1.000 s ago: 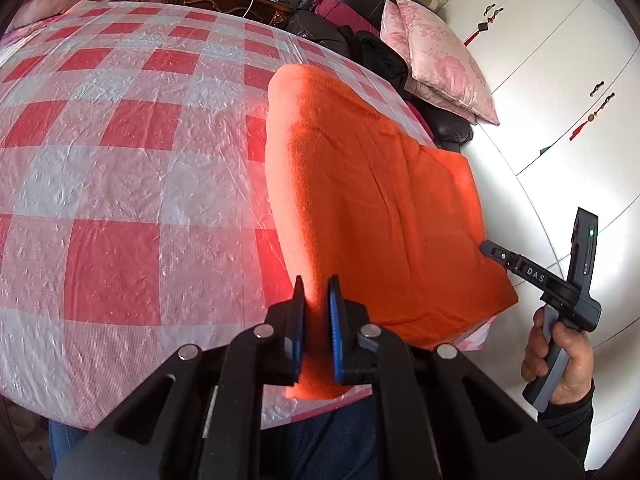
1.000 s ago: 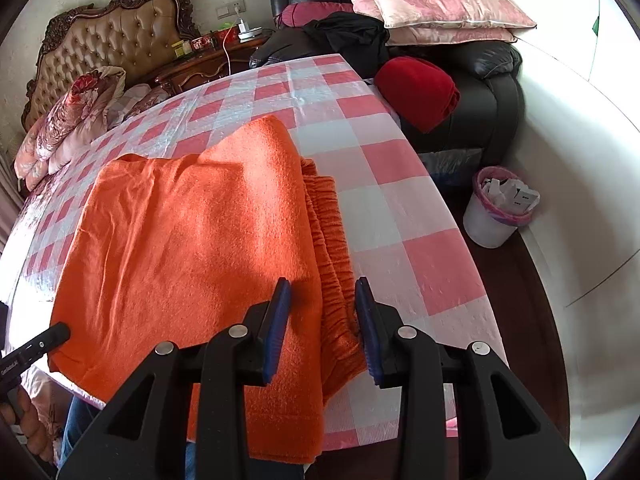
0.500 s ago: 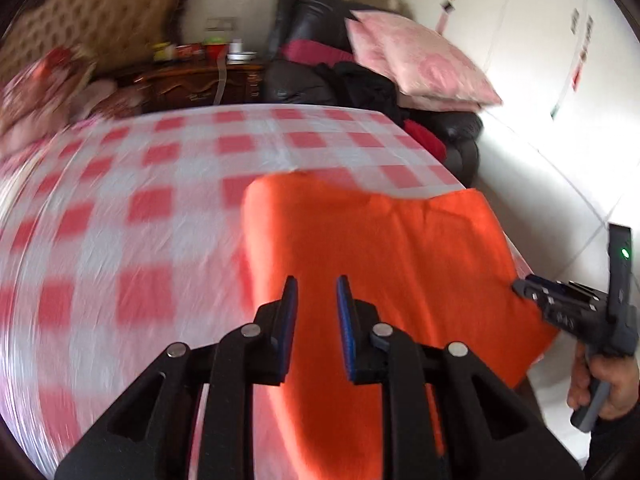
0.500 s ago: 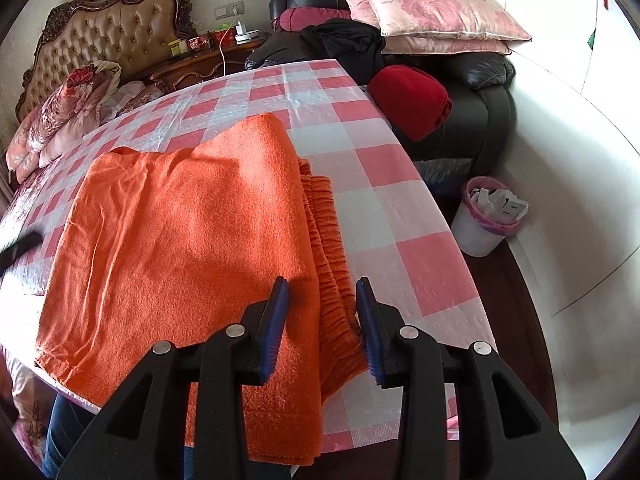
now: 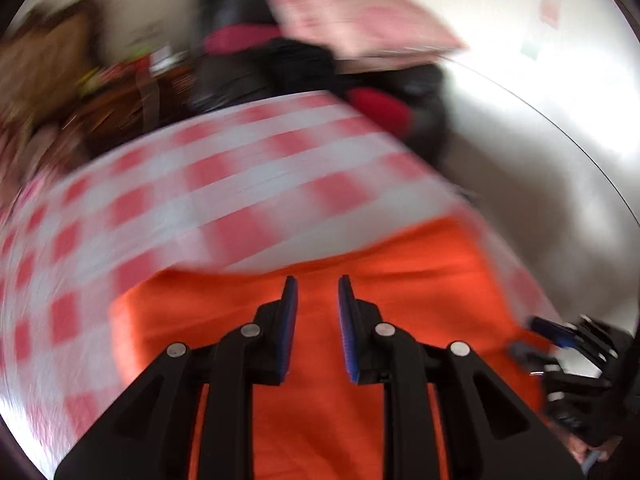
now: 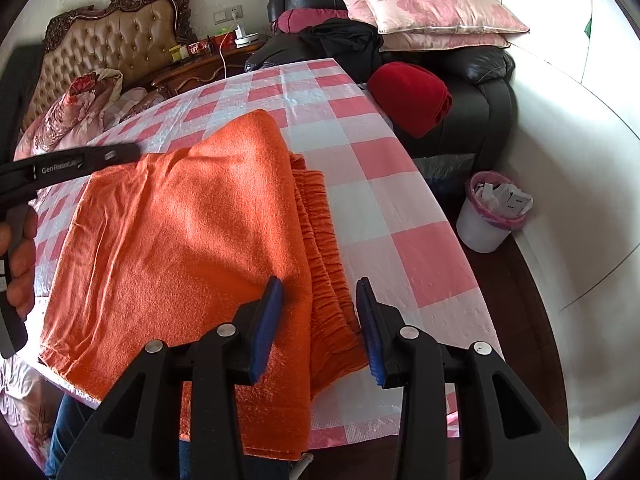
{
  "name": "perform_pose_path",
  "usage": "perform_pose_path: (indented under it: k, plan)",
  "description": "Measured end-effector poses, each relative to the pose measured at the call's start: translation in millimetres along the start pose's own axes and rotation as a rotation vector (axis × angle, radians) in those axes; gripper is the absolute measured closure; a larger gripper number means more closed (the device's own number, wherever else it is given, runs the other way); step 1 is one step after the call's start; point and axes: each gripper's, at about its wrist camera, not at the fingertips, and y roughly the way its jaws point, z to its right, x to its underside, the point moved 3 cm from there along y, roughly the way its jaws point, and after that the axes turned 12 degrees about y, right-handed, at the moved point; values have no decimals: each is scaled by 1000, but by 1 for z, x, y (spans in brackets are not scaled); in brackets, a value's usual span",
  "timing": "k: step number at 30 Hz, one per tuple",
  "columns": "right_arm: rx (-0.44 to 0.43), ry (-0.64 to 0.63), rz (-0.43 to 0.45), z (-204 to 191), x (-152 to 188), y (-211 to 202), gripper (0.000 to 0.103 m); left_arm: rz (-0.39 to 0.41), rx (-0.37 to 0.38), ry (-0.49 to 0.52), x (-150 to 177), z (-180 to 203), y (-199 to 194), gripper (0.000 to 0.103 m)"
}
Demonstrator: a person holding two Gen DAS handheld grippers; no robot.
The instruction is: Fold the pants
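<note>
Orange pants (image 6: pixel 192 232) lie folded on the red-and-white checked table (image 6: pixel 360 160), their gathered waistband (image 6: pixel 324 248) along the right side. My right gripper (image 6: pixel 320 282) hovers open just above the waistband's near end, its pads touching nothing. The left wrist view is blurred by motion. It shows my left gripper (image 5: pixel 317 282) over the pants (image 5: pixel 400 280) with its jaws apart and nothing between them. The table (image 5: pixel 200 200) stretches beyond. In the right wrist view the left gripper's finger (image 6: pixel 120 154) and the hand (image 6: pixel 20 264) holding it reach in from the left edge.
A white bin with a pink liner (image 6: pixel 492 220) stands on the dark floor right of the table. Behind the table is a black sofa with pink pillows (image 6: pixel 420 4), a red cloth (image 6: pixel 412 96) and dark clothes. A tufted headboard (image 6: pixel 112 40) is at back left.
My left gripper let go of the pants' near edge, spread its jaws, then swung up and across over the folded cloth while rolling. The right gripper stayed put.
</note>
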Motion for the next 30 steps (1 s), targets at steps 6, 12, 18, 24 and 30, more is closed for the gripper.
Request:
perform_pose_path:
  k: [6, 12, 18, 24, 30]
  plan:
    - [6, 2, -2, -1, 1, -1, 67, -84, 140, 34, -35, 51, 56, 82]
    - [8, -2, -2, -1, 1, 0, 65, -47, 151, -61, -40, 38, 54, 80]
    - [6, 8, 9, 0, 3, -1, 62, 83, -21, -136, 3, 18, -28, 59]
    - [34, -13, 21, -4, 6, -5, 61, -106, -164, -171, 104, 11, -48, 57]
    - [62, 18, 58, -4, 2, -22, 55, -100, -168, -176, 135, 14, -64, 43]
